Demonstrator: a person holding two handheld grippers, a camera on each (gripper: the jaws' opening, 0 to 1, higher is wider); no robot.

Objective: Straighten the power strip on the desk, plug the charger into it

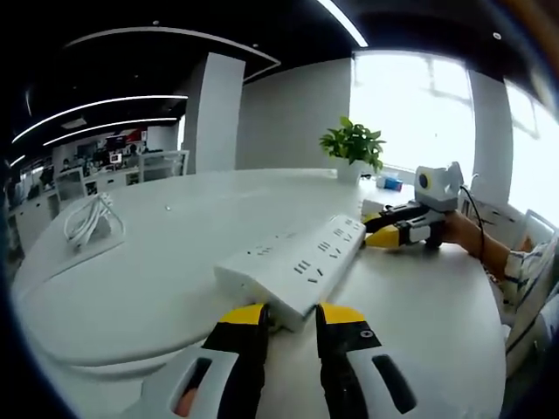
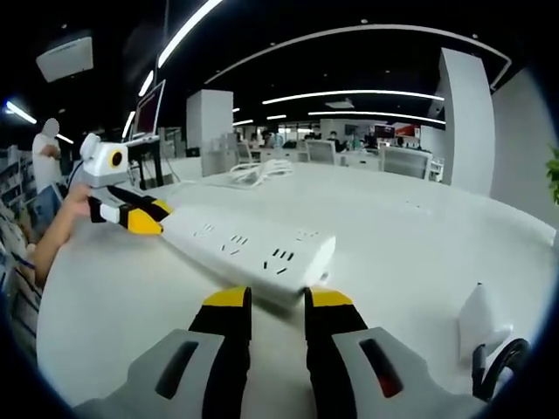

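Plant (image 1: 353,144) and coiled cable (image 1: 90,220) flank power strip (image 1: 297,262).

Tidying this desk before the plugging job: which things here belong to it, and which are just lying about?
Belongs:
power strip
charger
left tongs
right tongs

Lying about:
plant
coiled cable

Left hand-held gripper (image 1: 291,316) meets the power strip's (image 1: 301,258) near end; right hand-held gripper (image 1: 383,229) opposite.

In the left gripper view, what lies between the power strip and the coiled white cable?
Only bare white desk lies between the power strip and the coiled cable, in the left gripper view.
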